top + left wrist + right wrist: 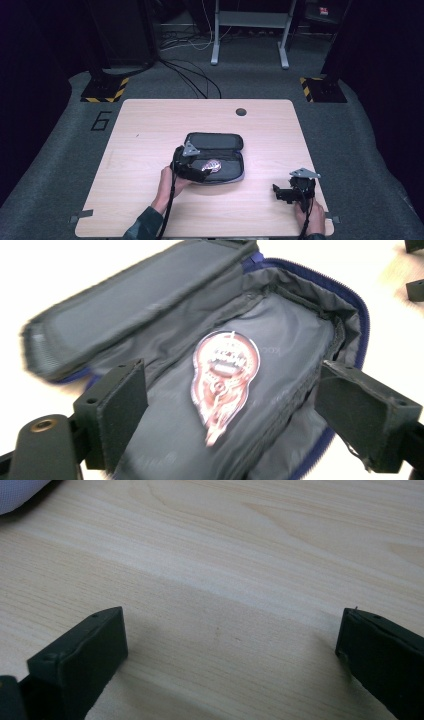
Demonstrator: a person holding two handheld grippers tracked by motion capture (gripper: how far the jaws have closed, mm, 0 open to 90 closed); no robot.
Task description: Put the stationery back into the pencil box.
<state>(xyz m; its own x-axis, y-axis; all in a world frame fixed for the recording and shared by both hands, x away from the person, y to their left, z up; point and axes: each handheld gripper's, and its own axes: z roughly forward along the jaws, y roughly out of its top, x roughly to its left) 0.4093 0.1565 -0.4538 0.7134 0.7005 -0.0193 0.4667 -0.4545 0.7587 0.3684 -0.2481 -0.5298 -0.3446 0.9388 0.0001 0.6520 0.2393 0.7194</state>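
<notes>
1. The open zip case (216, 157) lies flat near the middle of the table (150, 130), lid folded back. A red-and-white glossy packet (223, 382) rests loose on the grey lining of the lower half.
2. The left gripper (230, 415) hovers just above the packet, jaws spread wide to either side, nothing between the pads; the packet appears released.
3. The right gripper (230, 660) sits well apart near the table's right front edge, jaws wide apart over bare wood, holding nothing.
4. Risk: a low jaw could snag the lining or drag the packet out as the hand leaves. The packet lies close to the zip edge (357, 310) and could catch in the teeth on closing.
5. Views: the left gripper view gives the packet's print and the blue zip edge, which the high view reduces to a pale spot. The high view alone places both grippers (192, 165) (290, 192) relative to the case.
</notes>
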